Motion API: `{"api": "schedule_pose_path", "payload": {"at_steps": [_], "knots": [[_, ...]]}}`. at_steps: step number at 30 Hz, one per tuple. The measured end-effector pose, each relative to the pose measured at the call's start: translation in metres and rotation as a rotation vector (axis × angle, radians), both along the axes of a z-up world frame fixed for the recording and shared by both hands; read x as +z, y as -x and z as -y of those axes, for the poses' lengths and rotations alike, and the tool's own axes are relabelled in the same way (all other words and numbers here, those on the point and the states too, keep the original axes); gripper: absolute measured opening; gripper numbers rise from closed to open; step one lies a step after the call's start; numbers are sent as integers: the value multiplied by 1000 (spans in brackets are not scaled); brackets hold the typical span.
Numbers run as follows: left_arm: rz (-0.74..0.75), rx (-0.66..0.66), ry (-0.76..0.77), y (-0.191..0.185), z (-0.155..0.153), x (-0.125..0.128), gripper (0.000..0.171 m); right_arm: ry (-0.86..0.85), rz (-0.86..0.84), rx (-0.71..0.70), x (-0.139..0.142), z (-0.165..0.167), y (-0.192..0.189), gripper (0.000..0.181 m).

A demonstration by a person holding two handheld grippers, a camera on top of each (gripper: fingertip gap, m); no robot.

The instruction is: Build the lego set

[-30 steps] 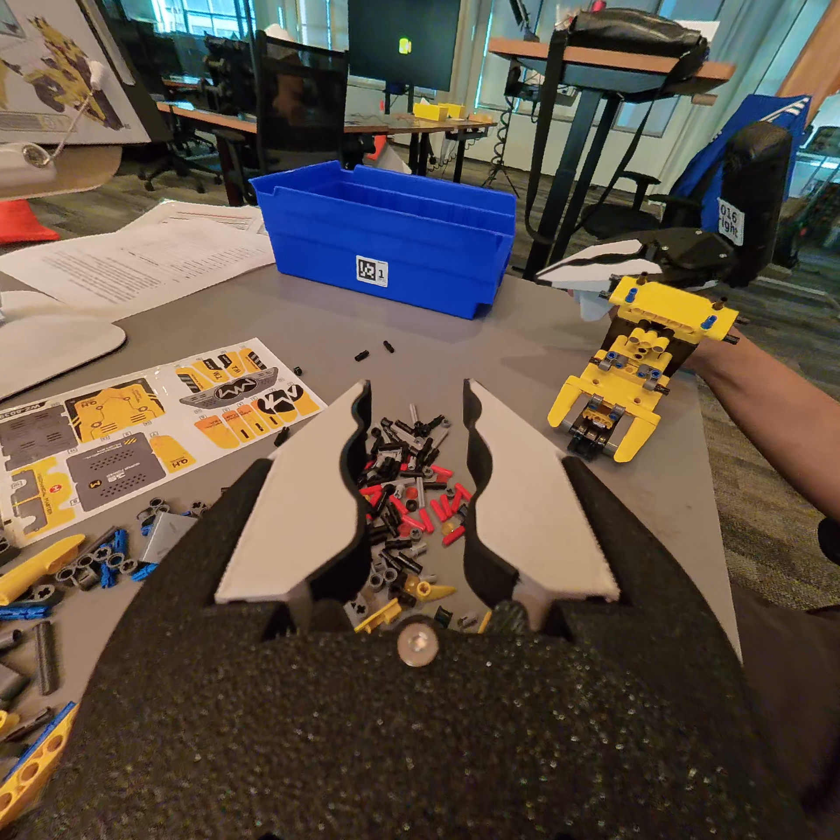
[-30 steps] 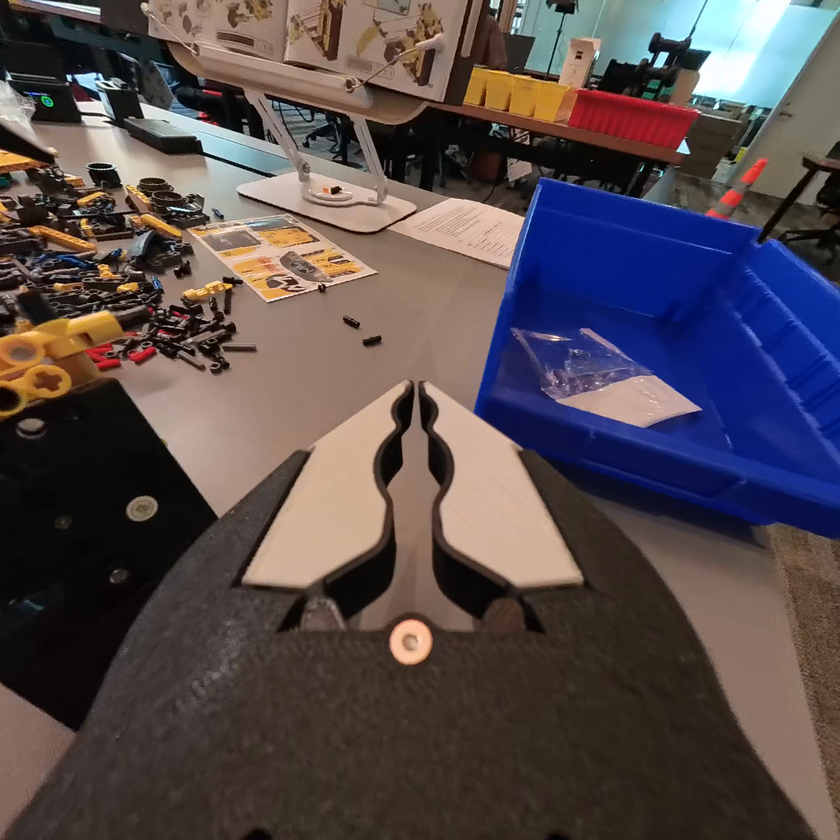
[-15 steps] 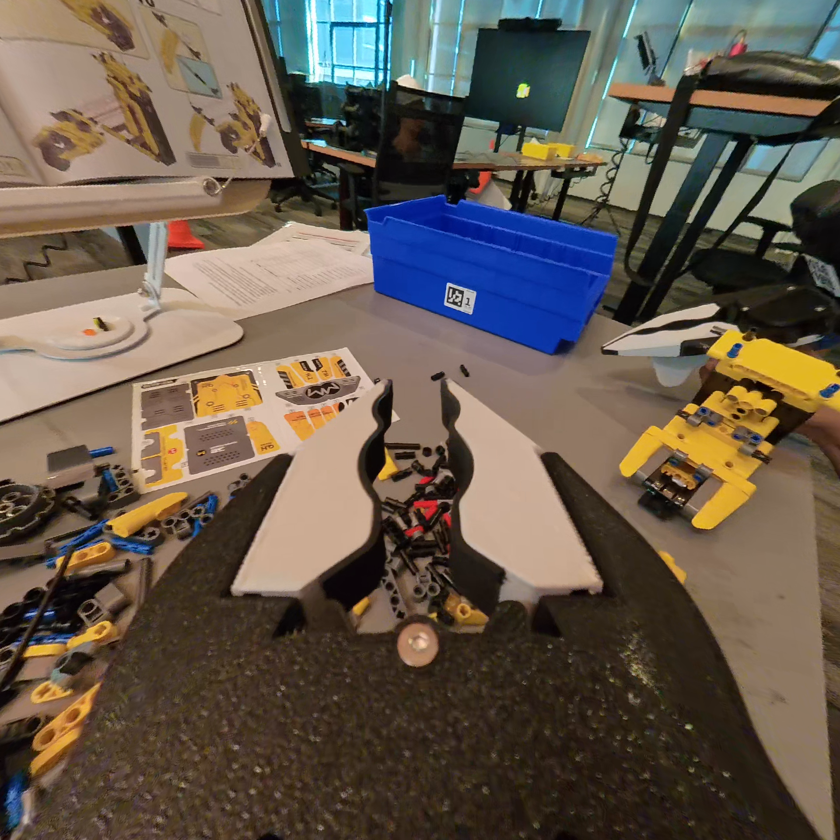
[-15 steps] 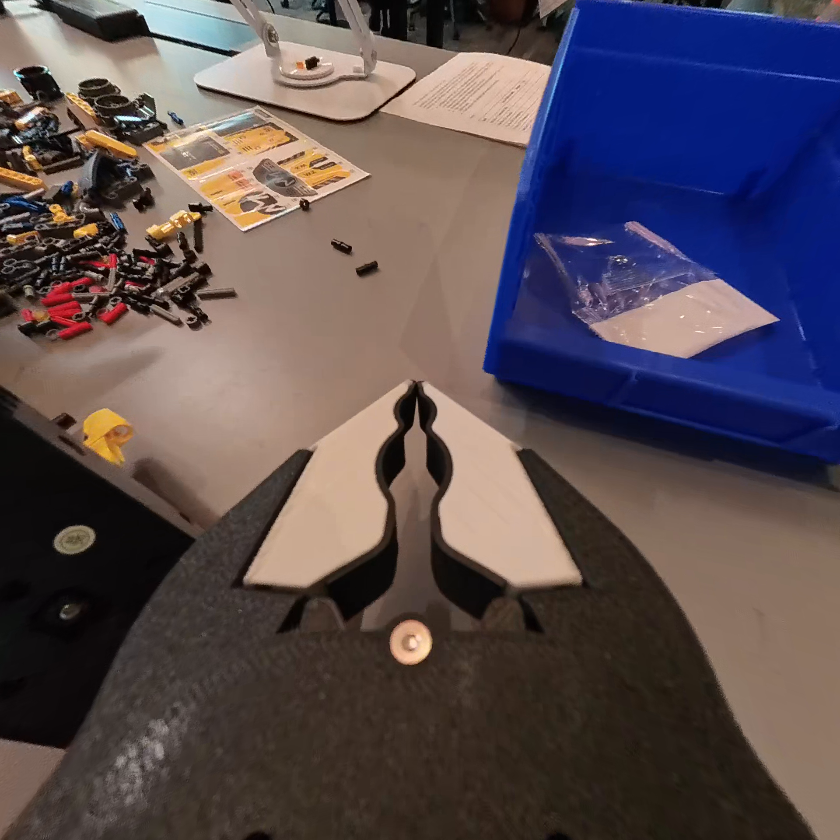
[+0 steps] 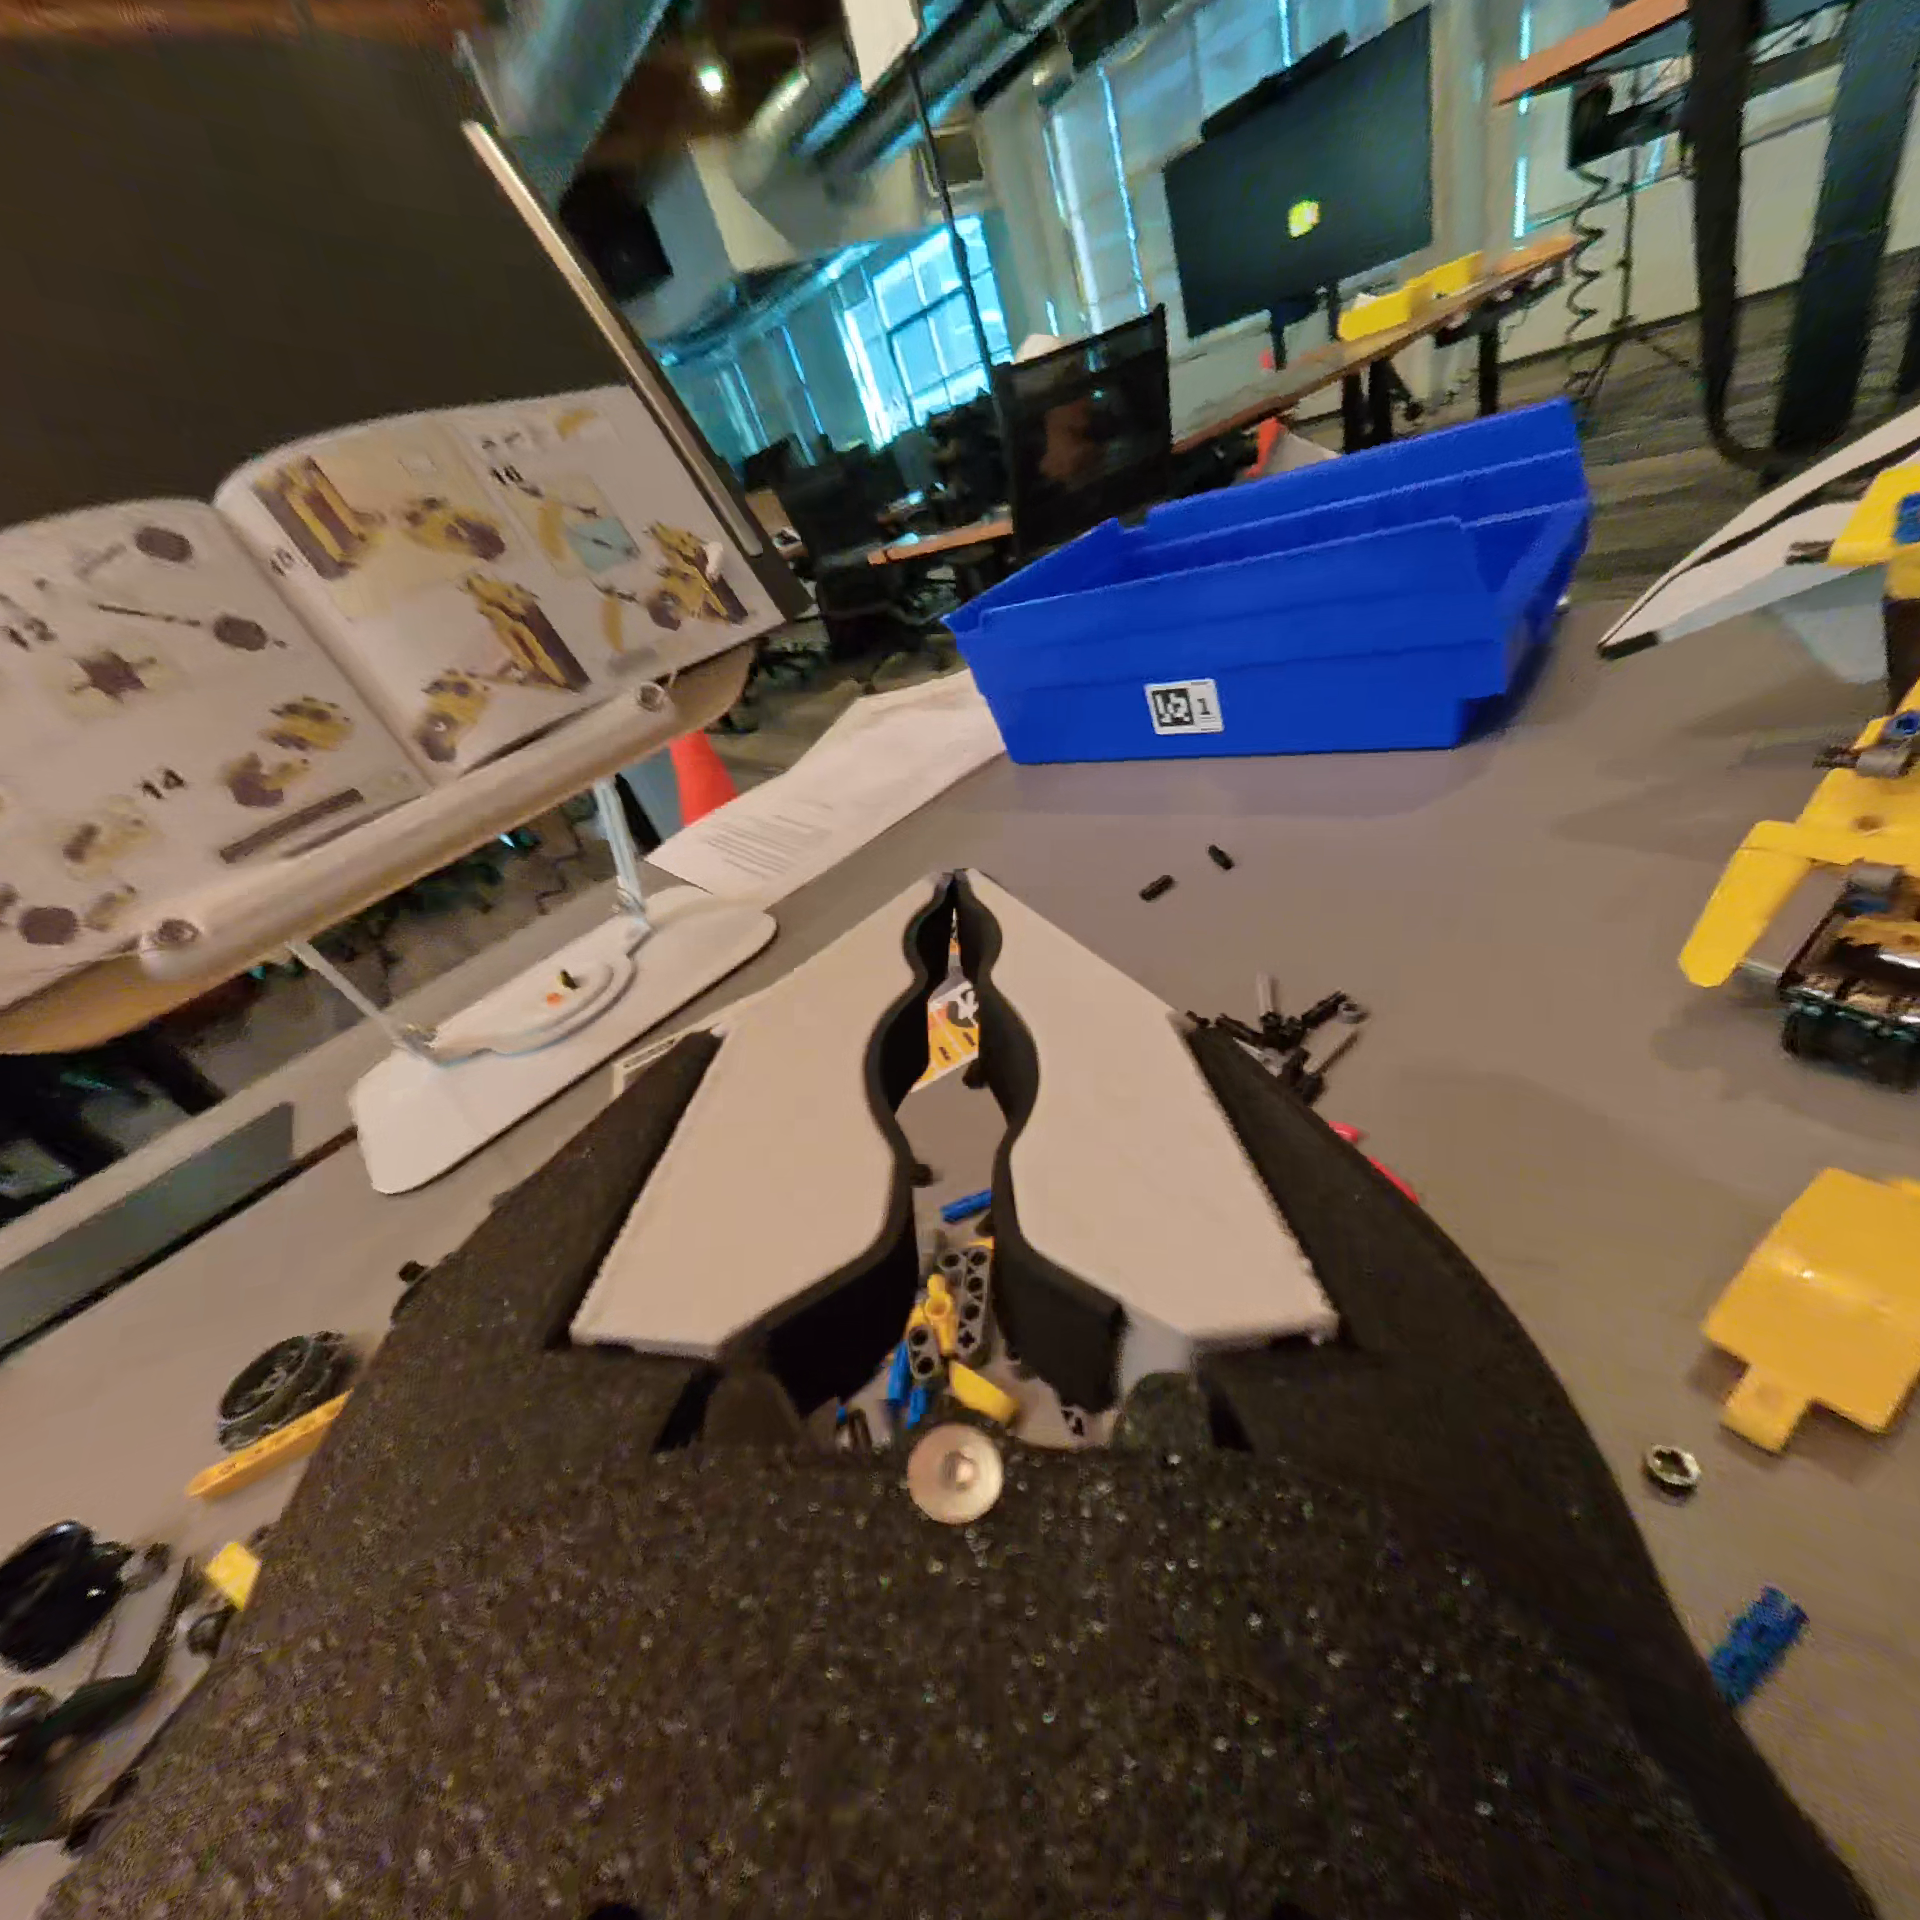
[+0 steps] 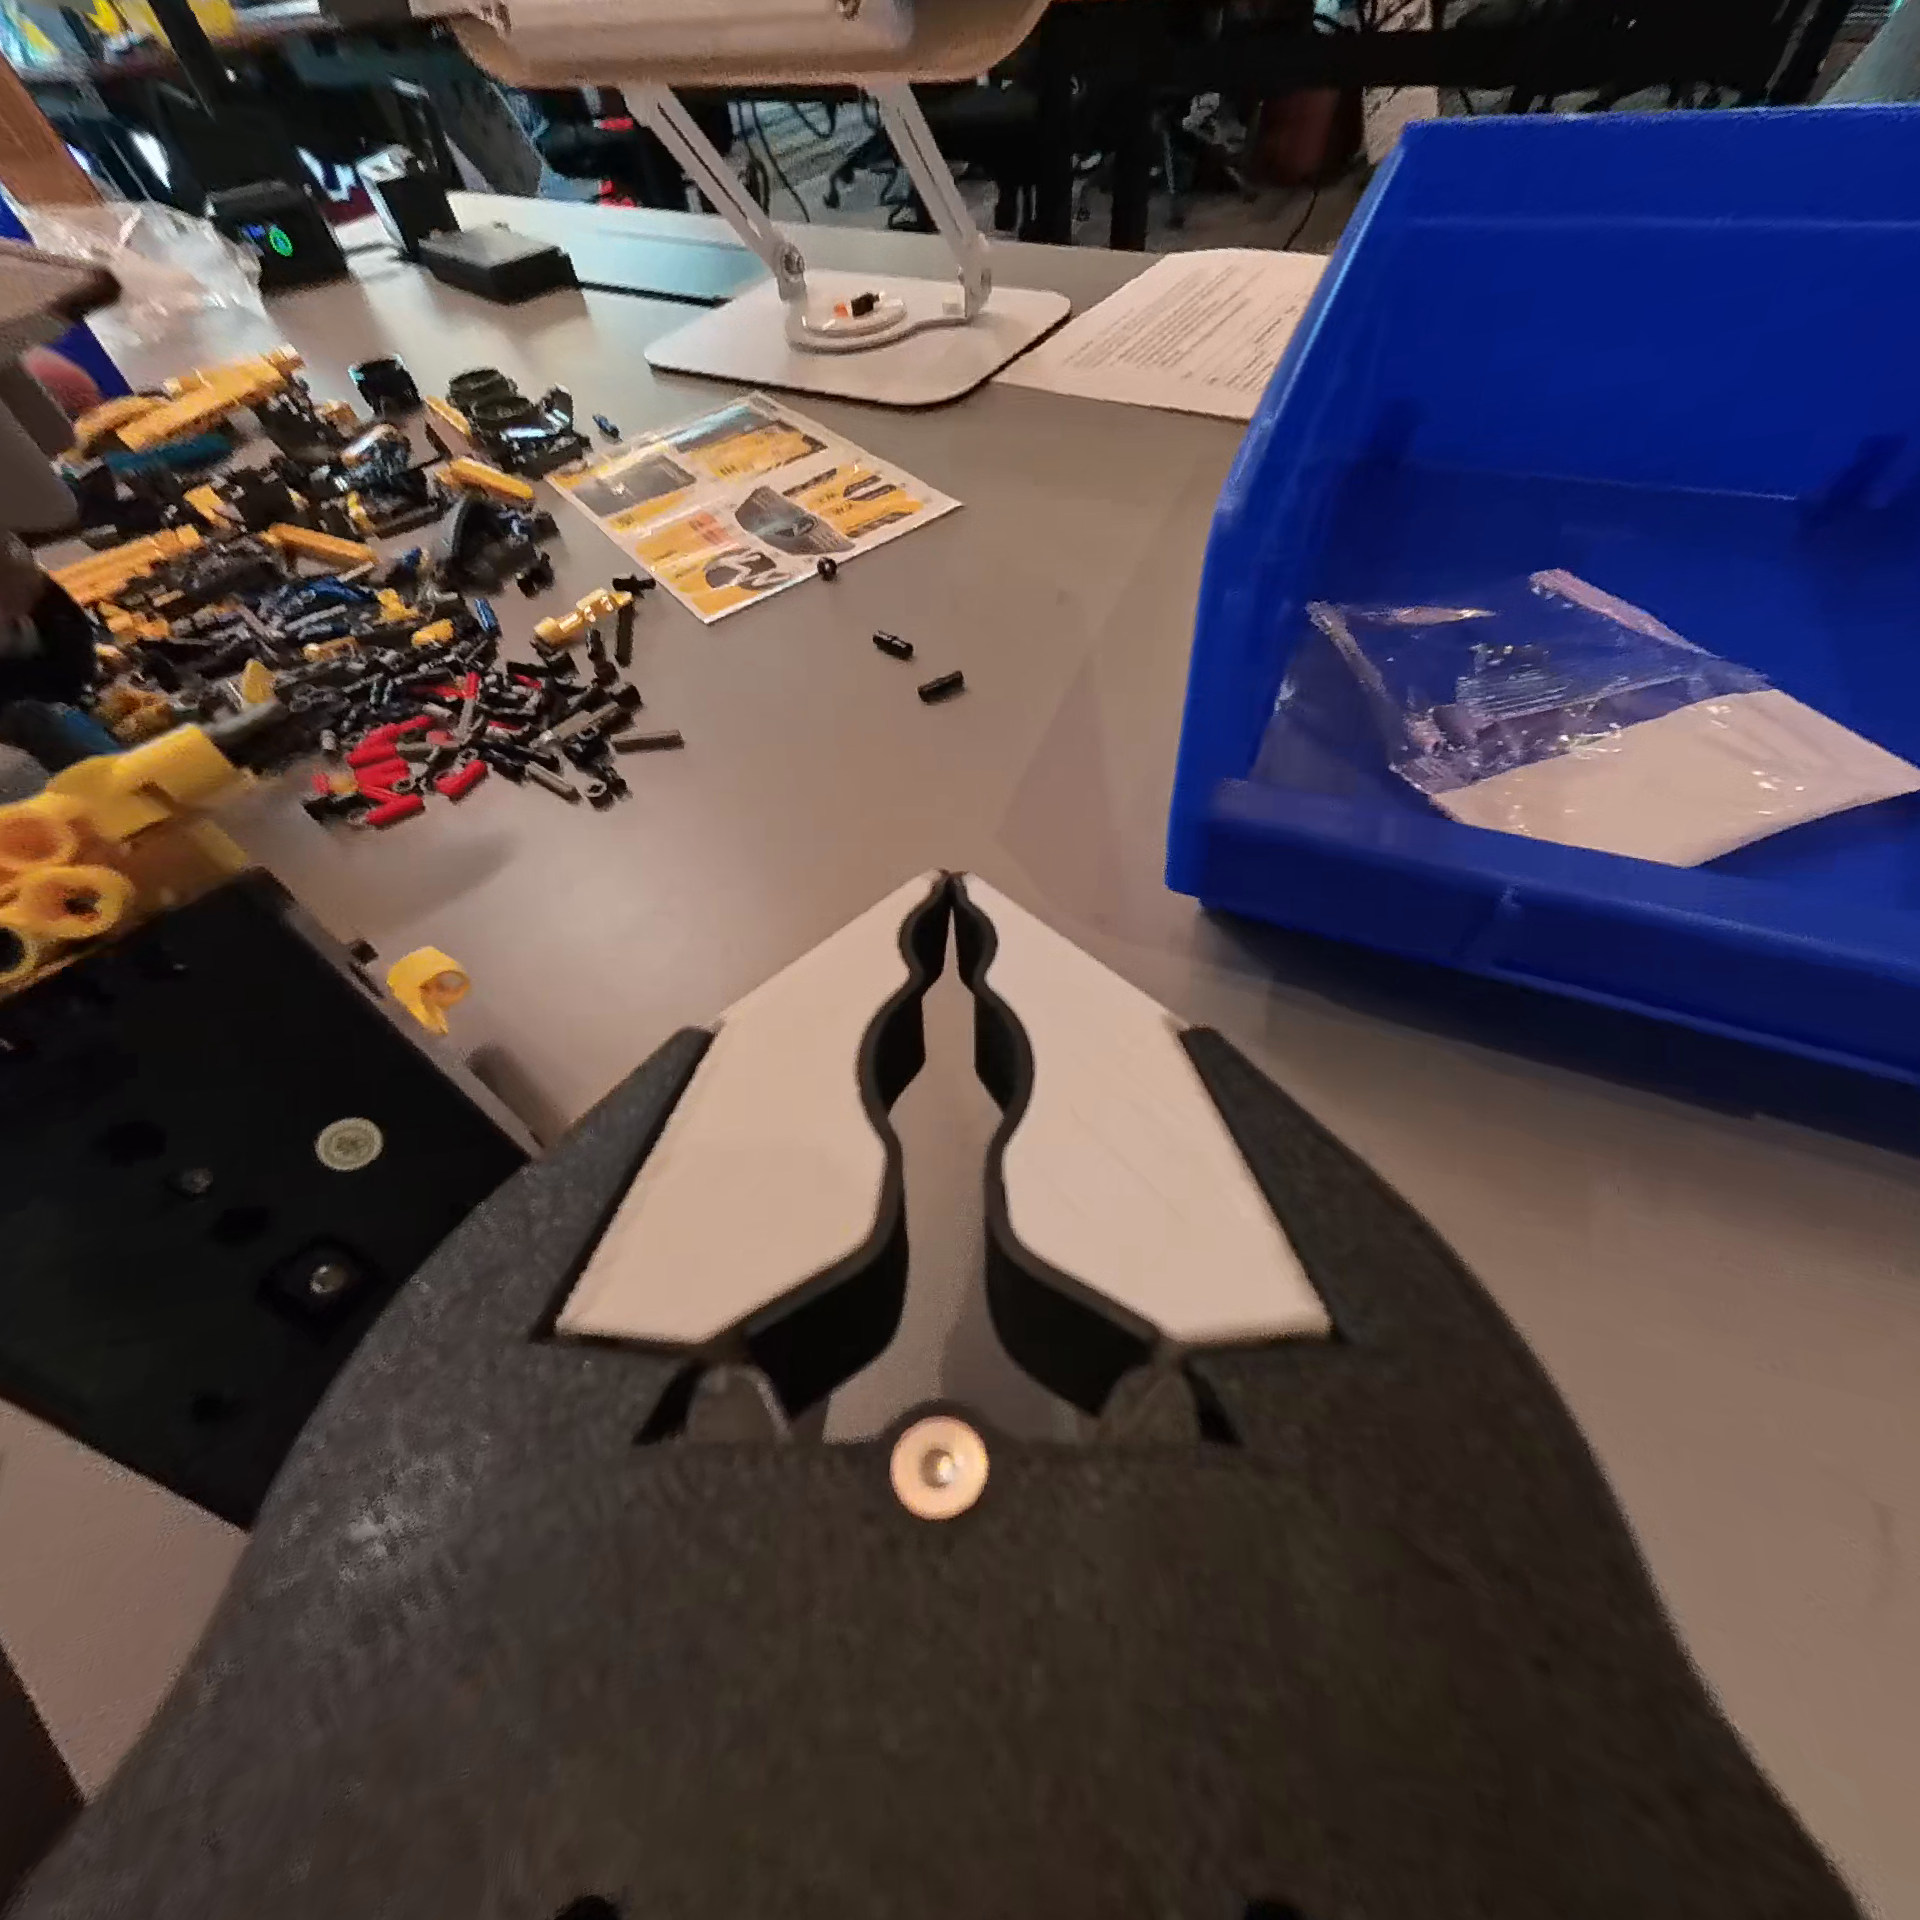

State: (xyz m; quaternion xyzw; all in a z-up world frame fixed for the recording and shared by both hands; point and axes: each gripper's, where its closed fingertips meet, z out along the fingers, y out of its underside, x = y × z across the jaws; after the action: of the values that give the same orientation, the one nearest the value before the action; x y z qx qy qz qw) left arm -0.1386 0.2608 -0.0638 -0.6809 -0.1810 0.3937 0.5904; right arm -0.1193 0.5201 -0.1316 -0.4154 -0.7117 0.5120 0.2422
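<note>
My left gripper [image 5: 954, 883] is shut with nothing seen between its tips, and hovers over loose building parts [image 5: 940, 1340] and a sticker sheet [image 5: 951, 1029] on the grey table [image 5: 1455, 1122]. My right gripper [image 6: 948, 883] is shut and empty, over bare table in front of the blue bin [image 6: 1558, 935]. A white finger [image 5: 1745, 571] of the right gripper shows at the right edge of the left wrist view, above a partly built yellow model [image 5: 1829, 894]. A pile of black and red pins [image 6: 468, 727] lies left of the right gripper.
The blue bin [image 5: 1278, 623] holds a clear plastic bag [image 6: 1579, 707]. An instruction booklet [image 5: 312, 644] rests on a white stand [image 6: 862, 332]. Two black pins [image 6: 914, 665], a yellow panel [image 5: 1829, 1299], a small yellow piece [image 6: 431, 982] and a black block [image 6: 208, 1143] lie nearby. Some 30 cm of space lies between my two pairs of fingers.
My left gripper has gone from open to shut and has swung left and up toward the booklet. My right gripper stayed shut and its view shifted over the table.
</note>
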Motion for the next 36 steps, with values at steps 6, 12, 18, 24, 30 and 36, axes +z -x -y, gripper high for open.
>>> {"api": "schedule_pose_path", "payload": {"at_steps": [6, 12, 18, 24, 30, 36], "knots": [[143, -82, -90, -1, -5, -6, 0, -6, 2, -1, -1, 0, 0, 0], [216, -120, -165, -1, -3, -7, 1, -72, 27, 12, -9, 5, 0, 0], [333, -181, -242, -1, -6, -12, 2, -116, 44, 20, -15, 8, 0, 0], [380, -190, -276, 1, -5, -14, 2, -118, 57, 32, -17, 10, -1, 0], [350, -218, -324, -3, -3, -3, 2, -98, 59, 39, -16, 10, -1, 0], [345, -289, -413, -10, -1, 9, 2, -79, 63, 43, -15, 9, -1, 0]]}}
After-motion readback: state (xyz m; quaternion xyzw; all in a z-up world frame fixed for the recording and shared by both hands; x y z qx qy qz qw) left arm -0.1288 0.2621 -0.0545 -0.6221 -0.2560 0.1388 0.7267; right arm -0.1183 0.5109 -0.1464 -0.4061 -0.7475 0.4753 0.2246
